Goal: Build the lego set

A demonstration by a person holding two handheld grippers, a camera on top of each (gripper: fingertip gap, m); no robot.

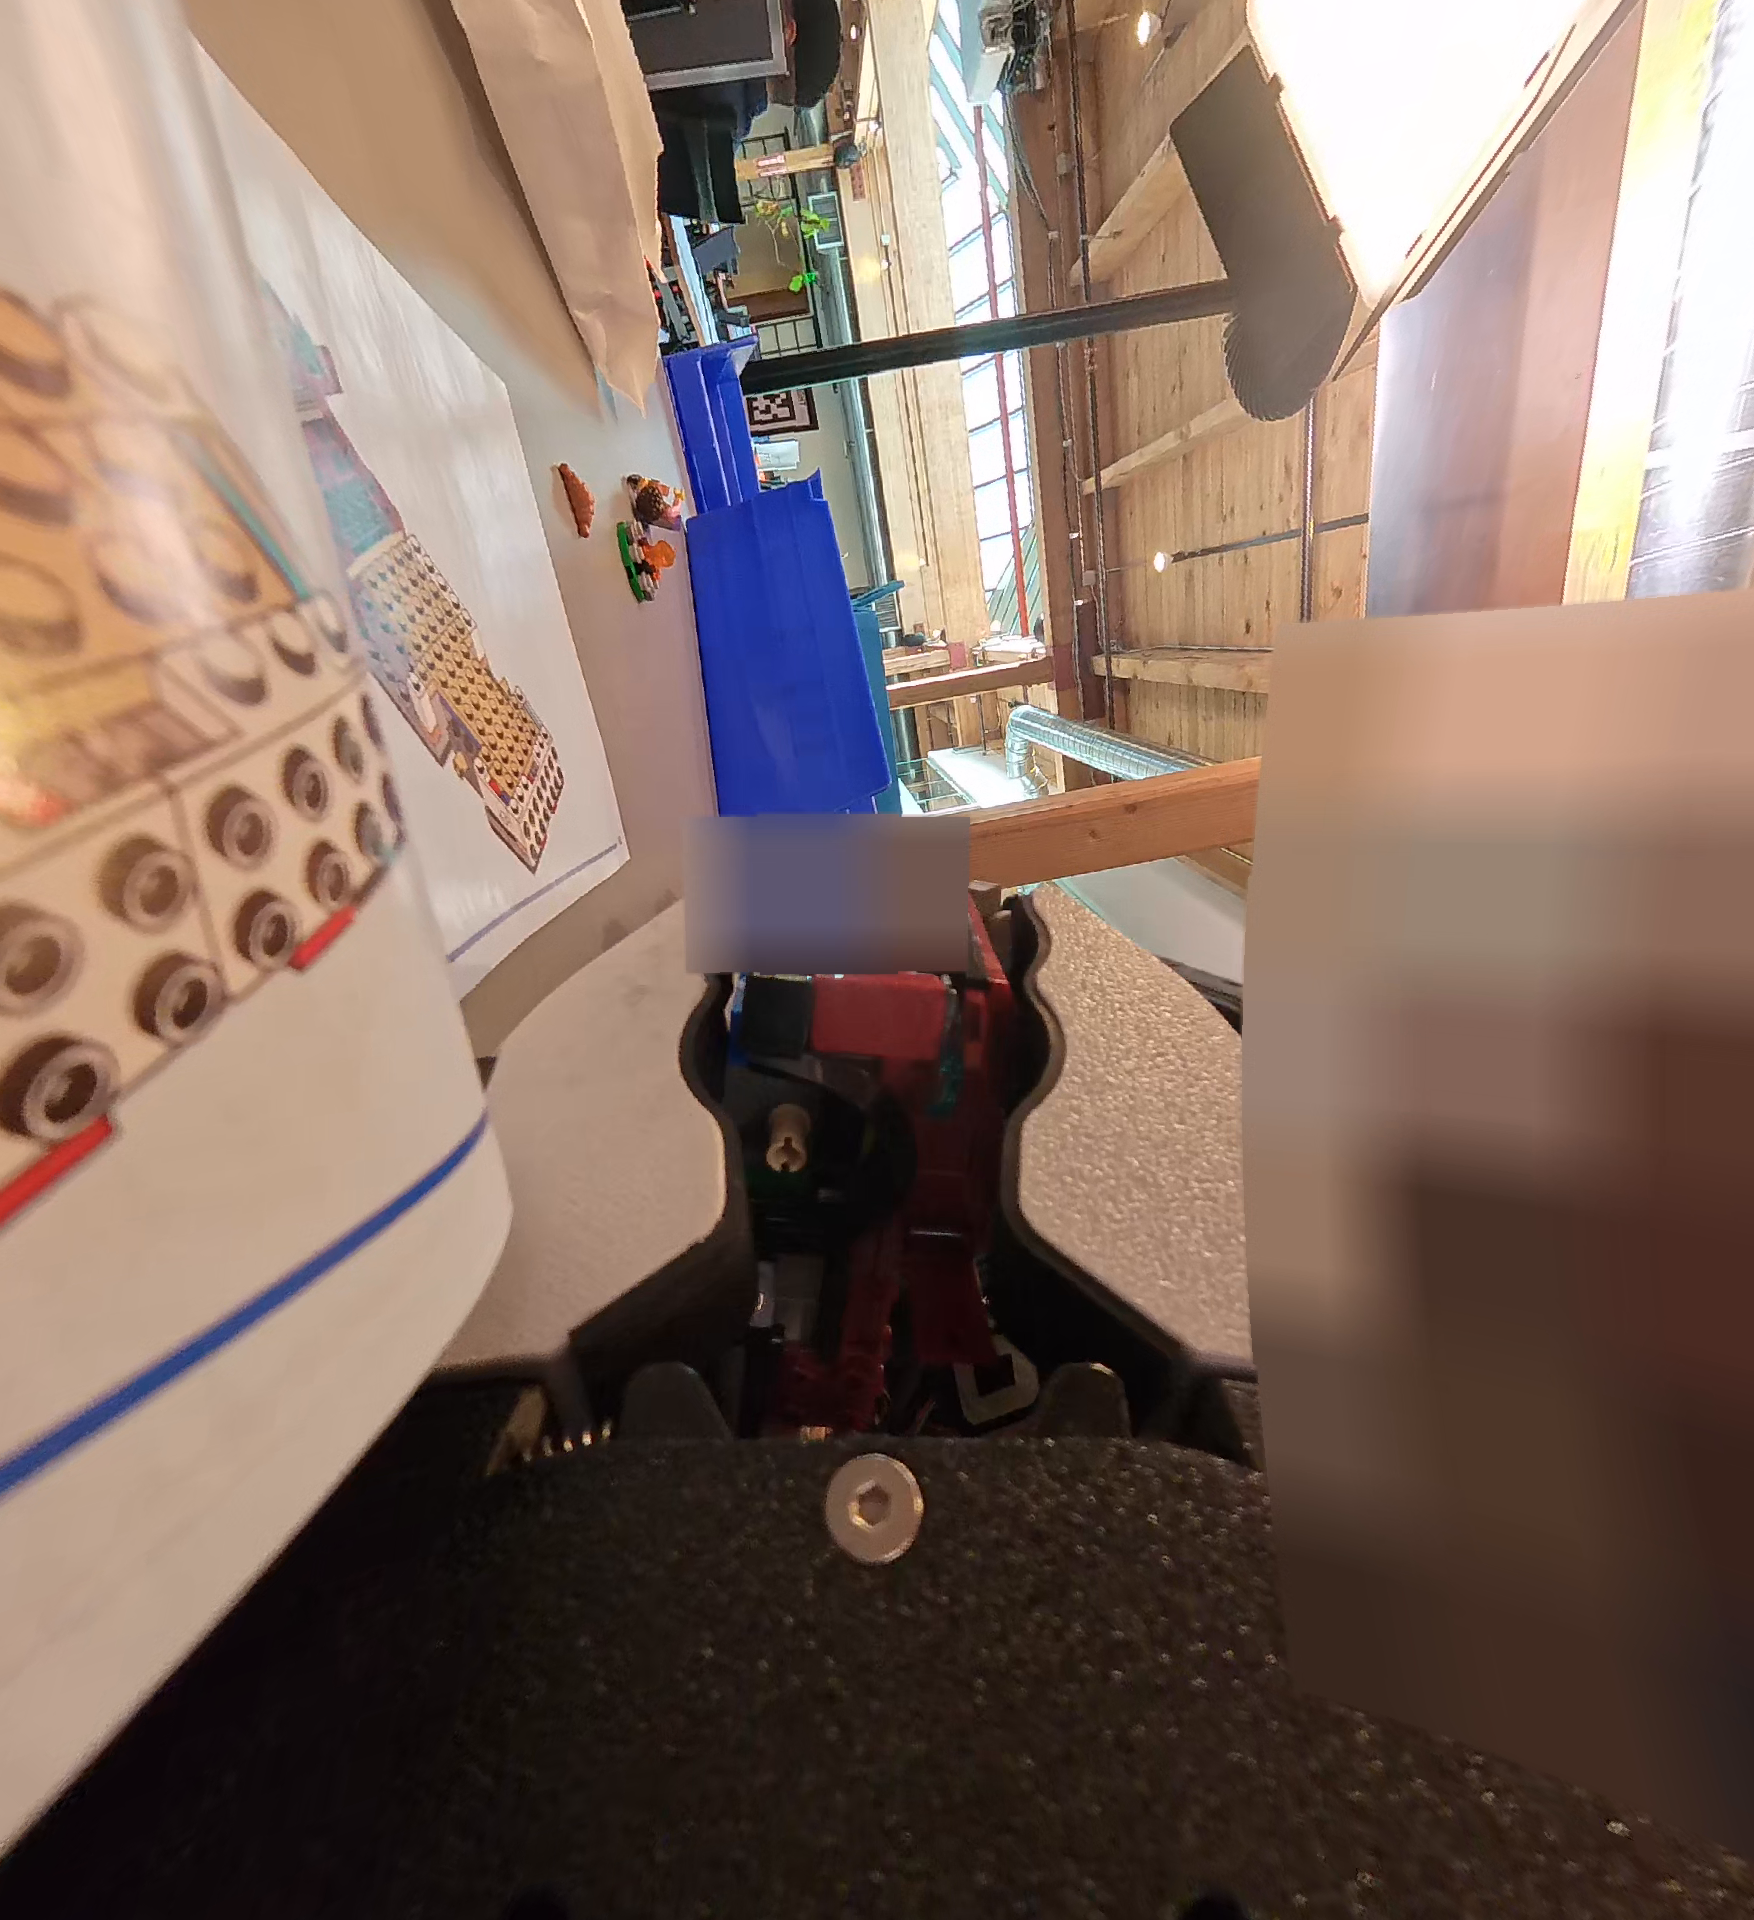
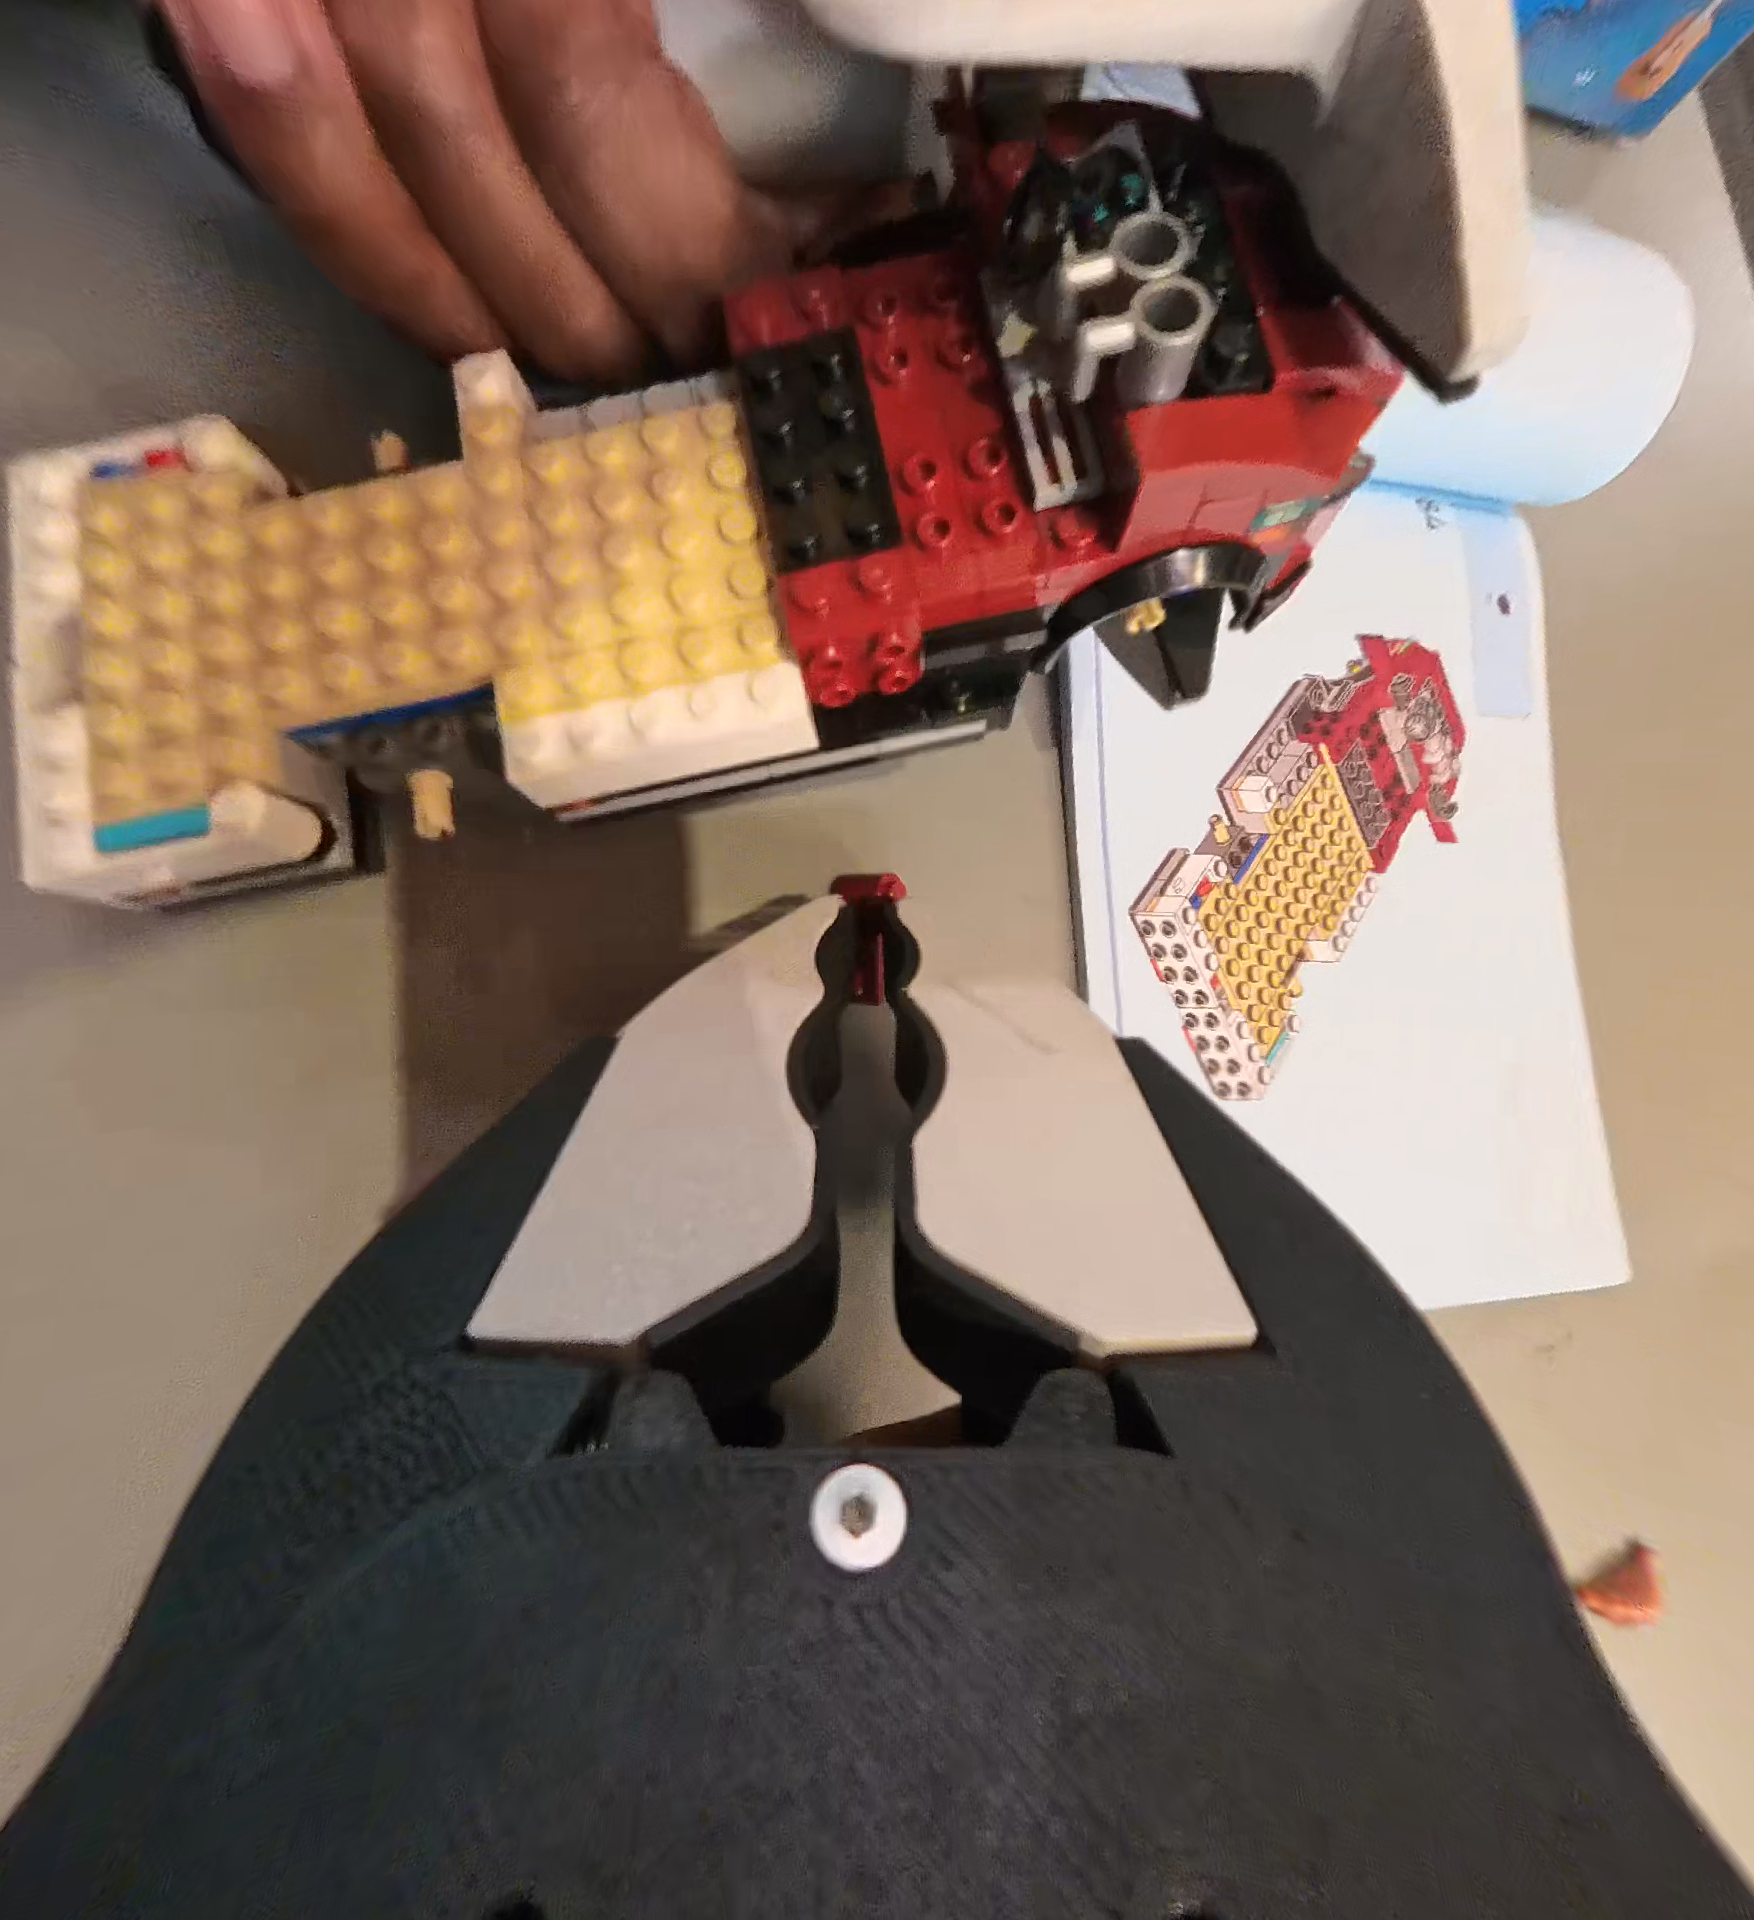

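A brick vehicle model (image 2: 644, 582) with a tan studded deck, white sides and a dark red front lies over the grey table (image 2: 125, 1195). My left gripper (image 1: 852, 1008) is shut on the model's red and black front end (image 1: 883, 1023). The right wrist view shows its white fingers (image 2: 1424, 208) clamped on that end. A person's hand (image 2: 416, 156) rests on the model's far side. My right gripper (image 2: 868, 925) is shut on a small dark red brick piece (image 2: 868, 894), held just short of the model's near side.
A printed instruction sheet (image 2: 1351, 935) lies right of the model, and more sheets (image 1: 457, 623) show in the left wrist view. Blue bins (image 1: 790, 644) stand behind them with small loose pieces (image 1: 644, 530) beside. An orange piece (image 2: 1621, 1579) lies at the right.
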